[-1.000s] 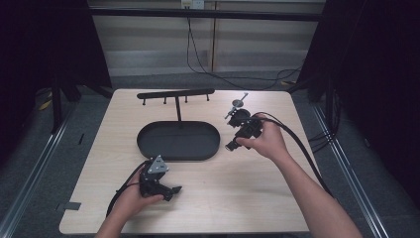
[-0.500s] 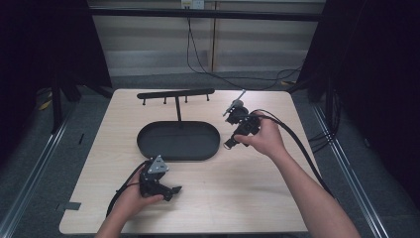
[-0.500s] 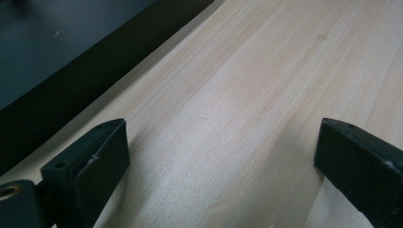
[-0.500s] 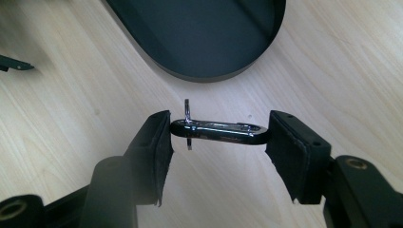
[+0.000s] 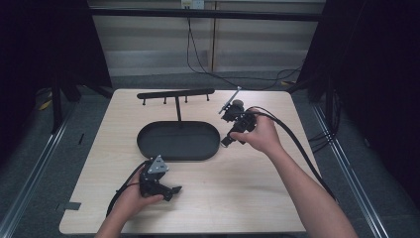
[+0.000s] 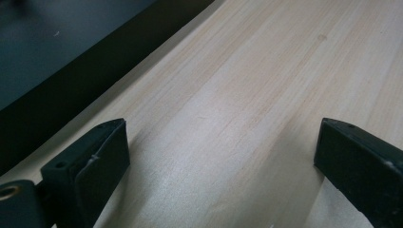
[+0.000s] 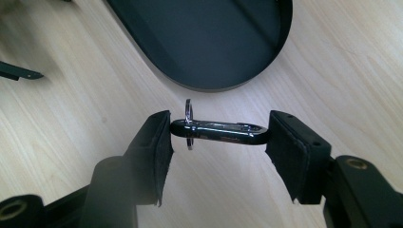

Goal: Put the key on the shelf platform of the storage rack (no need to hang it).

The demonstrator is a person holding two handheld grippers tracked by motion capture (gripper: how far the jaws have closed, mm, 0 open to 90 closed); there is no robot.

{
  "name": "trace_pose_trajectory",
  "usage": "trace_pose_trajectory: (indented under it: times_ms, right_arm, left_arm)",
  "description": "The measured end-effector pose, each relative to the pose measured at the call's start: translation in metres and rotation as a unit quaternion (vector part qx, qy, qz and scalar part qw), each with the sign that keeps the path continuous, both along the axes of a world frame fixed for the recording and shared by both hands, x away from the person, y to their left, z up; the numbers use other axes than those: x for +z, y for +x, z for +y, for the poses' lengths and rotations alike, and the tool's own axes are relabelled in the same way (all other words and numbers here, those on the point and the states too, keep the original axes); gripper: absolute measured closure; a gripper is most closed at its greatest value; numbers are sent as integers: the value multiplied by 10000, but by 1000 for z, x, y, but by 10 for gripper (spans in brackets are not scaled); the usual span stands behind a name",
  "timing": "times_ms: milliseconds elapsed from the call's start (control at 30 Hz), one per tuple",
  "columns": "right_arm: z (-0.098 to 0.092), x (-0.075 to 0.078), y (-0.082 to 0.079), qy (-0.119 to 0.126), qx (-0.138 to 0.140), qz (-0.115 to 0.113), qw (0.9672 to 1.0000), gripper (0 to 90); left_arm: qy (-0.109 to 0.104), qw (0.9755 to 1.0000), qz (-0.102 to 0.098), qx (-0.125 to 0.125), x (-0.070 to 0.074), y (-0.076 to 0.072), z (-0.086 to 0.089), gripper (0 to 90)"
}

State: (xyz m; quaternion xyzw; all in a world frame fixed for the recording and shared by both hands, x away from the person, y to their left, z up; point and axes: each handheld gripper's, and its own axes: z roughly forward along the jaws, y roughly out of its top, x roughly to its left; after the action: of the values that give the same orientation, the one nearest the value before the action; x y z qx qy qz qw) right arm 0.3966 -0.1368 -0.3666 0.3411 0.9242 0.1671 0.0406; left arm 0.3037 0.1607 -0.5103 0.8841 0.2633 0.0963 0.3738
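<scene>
High view: the right gripper (image 5: 233,118) hangs above the tabletop (image 5: 257,188) beside the black tray (image 5: 148,144).

Left gripper view: jaws parted, gripping nothing.

Right gripper view: the metal clip (image 7: 218,131), pinched endwise, looks light, rigid and slippery; its flat sides would likely give surer purchase.

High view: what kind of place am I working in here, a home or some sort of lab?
Probably a lab recording station: a bare wooden table fenced by dark curtains, cables trailing across the floor, and metal rails alongside.
</scene>
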Motion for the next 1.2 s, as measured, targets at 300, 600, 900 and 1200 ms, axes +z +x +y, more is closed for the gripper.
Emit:
trace_pose_trajectory:
  times_ms: [300, 600, 900, 1200]
  right_arm:
    - [5, 3, 5, -72, 22, 6, 10000, 418]
    - [9, 4, 9, -106, 2, -2, 9999, 418]
    - [13, 4, 11, -100, 24, -5, 9999, 418]
    - [14, 1, 16, -132, 6, 22, 9999, 418]
  left_arm:
    - [-2, 10000, 0, 0, 0, 0, 0, 40]
    - [1, 10000, 4, -1, 0, 0, 0, 41]
    - [2, 10000, 10, -5, 0, 0, 0, 41]
    - [0, 10000, 6, 0, 0, 0, 0, 40]
